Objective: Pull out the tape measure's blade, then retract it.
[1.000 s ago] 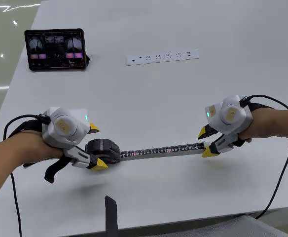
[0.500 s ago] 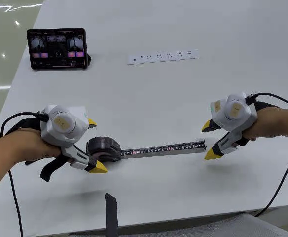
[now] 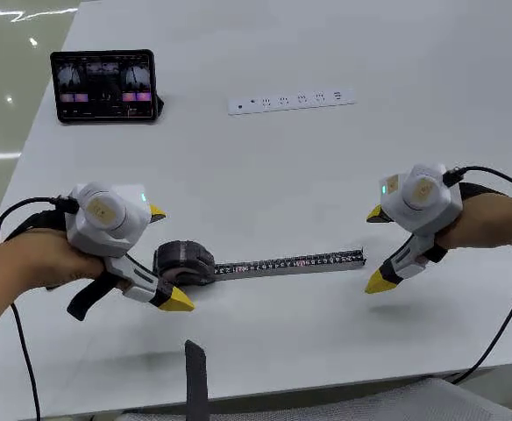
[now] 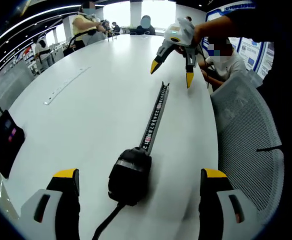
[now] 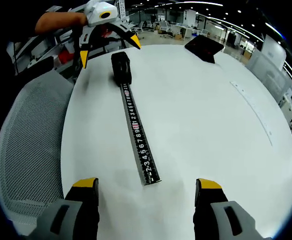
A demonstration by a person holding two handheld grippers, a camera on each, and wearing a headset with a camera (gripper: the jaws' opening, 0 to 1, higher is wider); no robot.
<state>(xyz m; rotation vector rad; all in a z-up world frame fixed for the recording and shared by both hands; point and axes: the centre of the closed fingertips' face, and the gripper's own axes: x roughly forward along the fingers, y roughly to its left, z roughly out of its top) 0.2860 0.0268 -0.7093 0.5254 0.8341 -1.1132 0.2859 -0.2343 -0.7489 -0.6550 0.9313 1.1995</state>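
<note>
The black tape measure case (image 3: 184, 261) lies on the white table (image 3: 265, 175), its blade (image 3: 291, 263) pulled out flat toward the right. My left gripper (image 3: 167, 256) is open, one yellow-tipped jaw on each side of the case with gaps showing. In the left gripper view the case (image 4: 131, 170) sits between the jaws of my left gripper (image 4: 140, 175), and the blade (image 4: 156, 112) runs off to my right gripper (image 4: 171, 75). That right gripper (image 3: 376, 248) is open just beyond the blade's end. The blade (image 5: 138, 135) stops short of my right gripper (image 5: 147, 183).
A tablet (image 3: 104, 85) stands at the table's far left and a white power strip (image 3: 291, 100) lies at the back middle. A grey mesh chair back (image 3: 196, 381) rises at the near edge. Cables trail from both grippers. People sit at the table's far end in the left gripper view.
My right gripper has let go of the blade's end, opened wide and drawn slightly right. My left gripper has opened off the case. The blade has stayed extended.
</note>
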